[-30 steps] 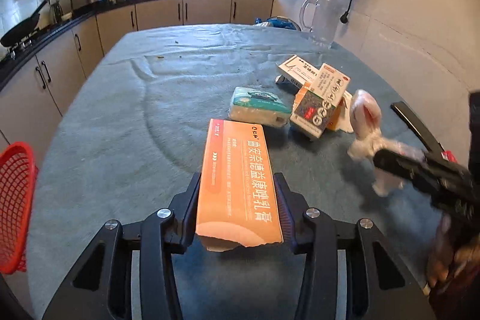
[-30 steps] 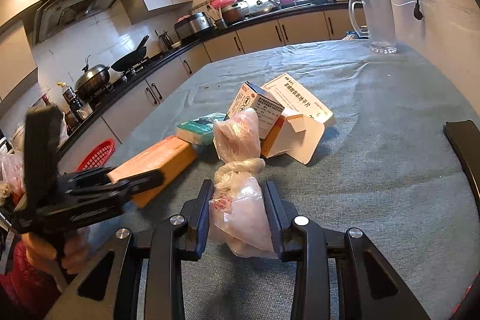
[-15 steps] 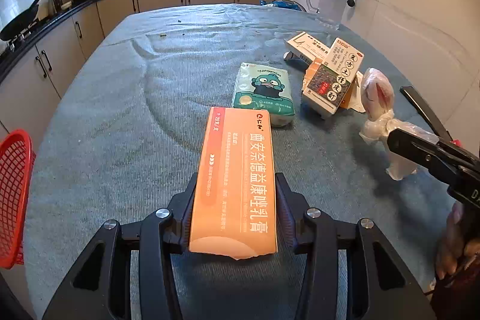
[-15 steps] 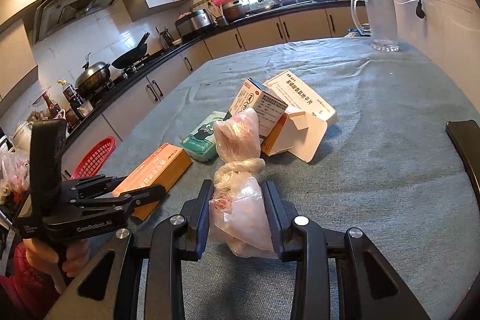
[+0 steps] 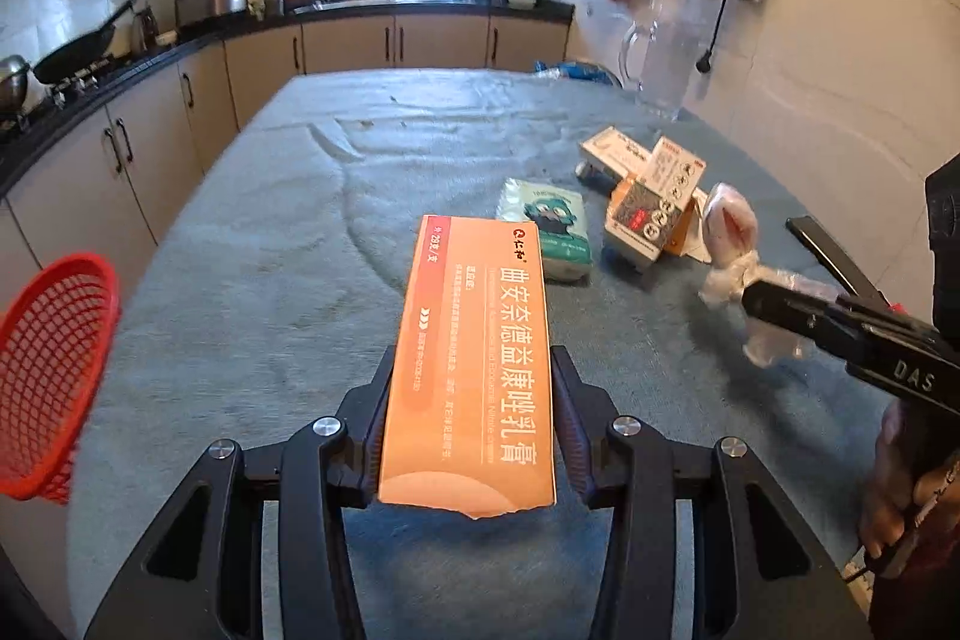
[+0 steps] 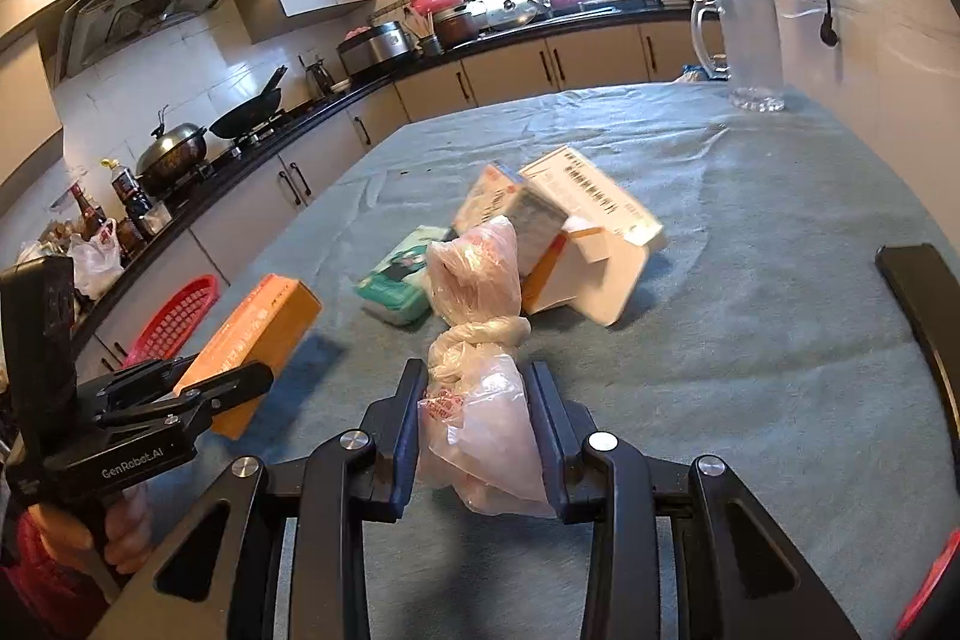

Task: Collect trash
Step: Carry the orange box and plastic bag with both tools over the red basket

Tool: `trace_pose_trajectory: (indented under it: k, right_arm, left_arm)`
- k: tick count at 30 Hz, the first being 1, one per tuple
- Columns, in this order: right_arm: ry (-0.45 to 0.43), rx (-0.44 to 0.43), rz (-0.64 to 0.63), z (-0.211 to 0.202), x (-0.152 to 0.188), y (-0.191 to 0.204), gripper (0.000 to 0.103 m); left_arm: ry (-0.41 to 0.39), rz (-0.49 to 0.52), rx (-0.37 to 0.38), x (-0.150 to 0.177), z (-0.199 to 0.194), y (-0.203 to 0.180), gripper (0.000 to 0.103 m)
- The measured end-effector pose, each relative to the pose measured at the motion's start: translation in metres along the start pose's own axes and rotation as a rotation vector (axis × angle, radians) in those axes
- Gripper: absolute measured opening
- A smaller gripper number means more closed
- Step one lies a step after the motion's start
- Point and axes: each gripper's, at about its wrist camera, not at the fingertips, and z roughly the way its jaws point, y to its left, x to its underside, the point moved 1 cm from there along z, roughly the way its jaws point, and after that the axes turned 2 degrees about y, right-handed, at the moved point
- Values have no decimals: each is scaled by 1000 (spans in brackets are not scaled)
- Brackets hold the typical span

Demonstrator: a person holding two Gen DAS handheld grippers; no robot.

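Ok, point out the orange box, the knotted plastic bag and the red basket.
orange box [image 5: 474, 358], left wrist view, printed top face.
plastic bag [image 6: 480, 340], right wrist view, its knot.
red basket [image 5: 48, 370], left wrist view, mesh wall.

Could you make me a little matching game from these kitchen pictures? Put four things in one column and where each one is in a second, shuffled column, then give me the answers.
Things:
1. long orange cardboard box
2. knotted clear plastic bag
3. red mesh basket
4. green and white tissue pack

Places:
A. lying flat on the grey-blue tablecloth
B. clamped in the right gripper
C. off the table's left edge, beside the cabinets
D. clamped in the left gripper

Pairs: 1-D, 2-B, 3-C, 4-A
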Motion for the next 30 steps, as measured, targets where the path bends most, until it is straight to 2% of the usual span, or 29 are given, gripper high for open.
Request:
trace_pose_trajectory:
  k: [14, 30]
  right_arm:
    - [48, -47, -132, 5, 2, 84, 36]
    - [78, -44, -189, 8, 4, 122, 36]
  left_arm:
    - [-100, -36, -157, 15, -48, 47, 45]
    - [-142, -80, -192, 23, -70, 77, 45]
